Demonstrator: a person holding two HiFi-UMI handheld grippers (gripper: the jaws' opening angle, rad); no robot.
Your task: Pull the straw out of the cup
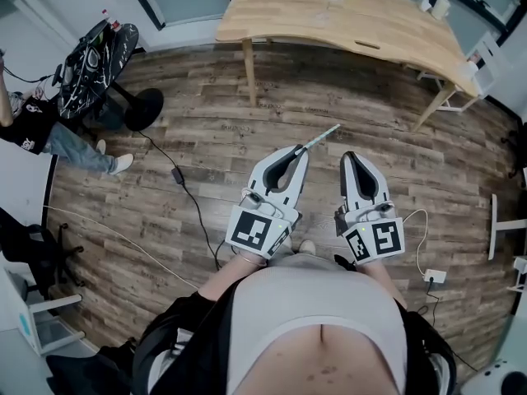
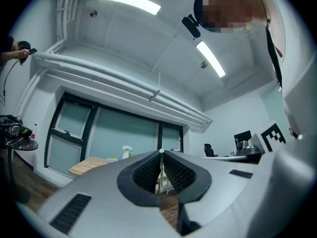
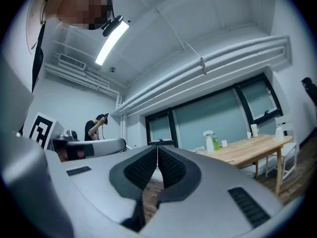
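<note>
Pinching the straw (image 1: 321,136) in the clamped left gripper (image 1: 296,151), long axis running forward off the tips; right gripper (image 1: 351,156) closed, empty, just beside.

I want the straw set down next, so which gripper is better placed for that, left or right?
Left, probably. The left gripper is shut on the straw, which pokes out past its tips. The right gripper beside it is shut on nothing.

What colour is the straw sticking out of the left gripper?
White. The straw shows best in the head view.
</note>
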